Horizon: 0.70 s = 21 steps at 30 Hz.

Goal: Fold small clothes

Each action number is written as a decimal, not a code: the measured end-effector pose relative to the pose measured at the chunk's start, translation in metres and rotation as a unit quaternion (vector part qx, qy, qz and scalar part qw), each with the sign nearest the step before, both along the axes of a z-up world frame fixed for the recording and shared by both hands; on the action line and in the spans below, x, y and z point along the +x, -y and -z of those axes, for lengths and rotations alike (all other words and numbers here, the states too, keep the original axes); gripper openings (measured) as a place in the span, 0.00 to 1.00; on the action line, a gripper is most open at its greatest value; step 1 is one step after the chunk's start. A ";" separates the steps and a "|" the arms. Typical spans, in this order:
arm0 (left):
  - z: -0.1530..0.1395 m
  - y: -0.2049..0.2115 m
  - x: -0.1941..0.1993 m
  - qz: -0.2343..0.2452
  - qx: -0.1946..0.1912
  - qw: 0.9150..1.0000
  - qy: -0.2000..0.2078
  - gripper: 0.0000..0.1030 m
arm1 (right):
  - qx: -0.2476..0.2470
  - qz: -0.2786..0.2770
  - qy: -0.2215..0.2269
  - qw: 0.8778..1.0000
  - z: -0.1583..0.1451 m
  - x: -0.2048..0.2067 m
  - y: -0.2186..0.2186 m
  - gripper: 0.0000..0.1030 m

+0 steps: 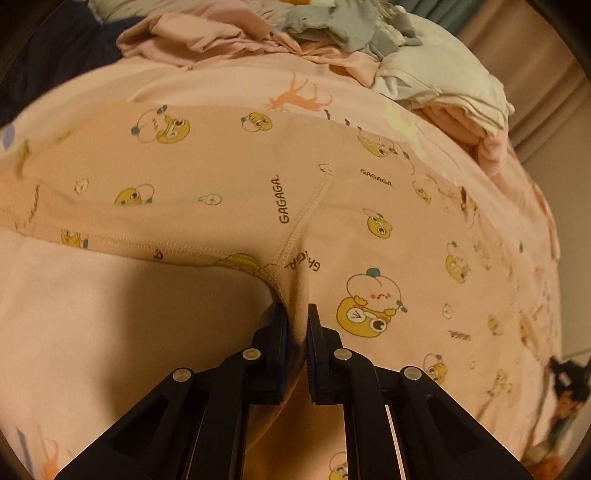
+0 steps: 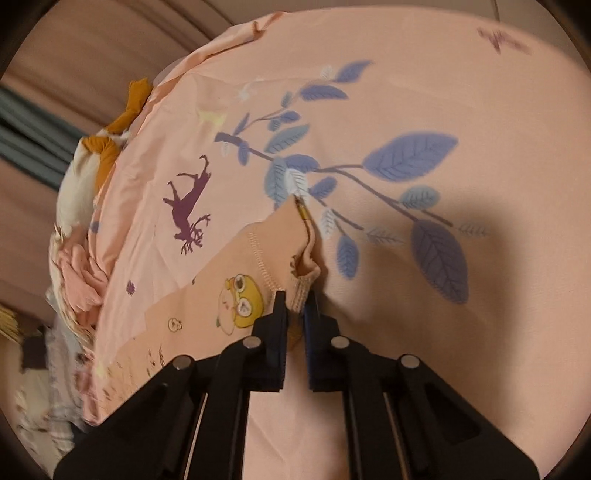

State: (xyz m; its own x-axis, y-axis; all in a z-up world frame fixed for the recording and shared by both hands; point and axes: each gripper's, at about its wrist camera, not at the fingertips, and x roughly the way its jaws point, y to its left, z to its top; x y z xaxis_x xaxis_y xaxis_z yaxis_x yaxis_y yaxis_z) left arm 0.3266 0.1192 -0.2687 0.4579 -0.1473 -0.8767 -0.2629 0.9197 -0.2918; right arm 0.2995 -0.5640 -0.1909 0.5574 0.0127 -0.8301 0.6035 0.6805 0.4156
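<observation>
A small peach-pink cotton garment printed with yellow cartoon faces and the word "GAGAGA" (image 1: pixel 280 192) lies spread flat on a pink bed sheet patterned with deer and blue leafy branches (image 2: pixel 406 110). Stitched seams run across the garment, and one meets its near hem in the left wrist view.

The left gripper (image 1: pixel 297 317), black with two fingers, is closed narrow on that near hem, a pinch of the fabric bunched up between its pads where the seams meet. The right gripper (image 2: pixel 295 306), of the same build, is likewise closed narrow on a ribbed corner of the same garment (image 2: pixel 258 266), the cloth puckered and lifted a little between its fingers; a yellow cartoon face sits just beside its left finger. The gripper's shadow falls dark across the sheet to the right.

Farther up the bed, a loose pile of clothes (image 1: pixel 369 33) in grey, cream and pink lies heaped beyond the garment. In the right wrist view, mustard-yellow and white clothes (image 2: pixel 107 147) lie at the sheet's left edge.
</observation>
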 end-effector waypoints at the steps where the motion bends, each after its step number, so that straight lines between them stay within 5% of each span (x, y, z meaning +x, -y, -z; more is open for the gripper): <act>1: 0.000 0.001 0.000 0.001 0.006 1.000 0.001 0.10 | -0.017 -0.013 0.003 1.000 -0.010 0.003 -0.008 0.08; 7: 0.000 0.001 0.001 0.000 0.012 1.000 -0.001 0.10 | -0.051 -0.120 0.072 0.989 -0.072 0.034 -0.086 0.08; 12: 0.002 -0.003 0.001 -0.005 -0.005 1.000 0.005 0.10 | -0.063 -0.239 0.107 0.963 -0.108 0.077 -0.204 0.08; 17: 0.004 -0.008 0.002 -0.011 -0.026 1.000 0.006 0.10 | -0.047 -0.337 0.120 0.933 -0.111 0.112 -0.325 0.08; 21: 0.002 -0.001 0.002 0.020 0.003 1.000 0.014 0.10 | -0.023 -0.411 0.101 0.906 -0.082 0.126 -0.421 0.08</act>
State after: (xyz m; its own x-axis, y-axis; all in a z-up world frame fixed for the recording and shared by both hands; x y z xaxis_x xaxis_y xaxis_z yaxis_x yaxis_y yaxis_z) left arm 0.3282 0.1206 -0.2710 0.4767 -0.1605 -0.8643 -0.2170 0.9313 -0.2927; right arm 0.4253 -0.1433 -0.1090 0.5161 0.4606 -0.7222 -0.2010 0.8847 0.4207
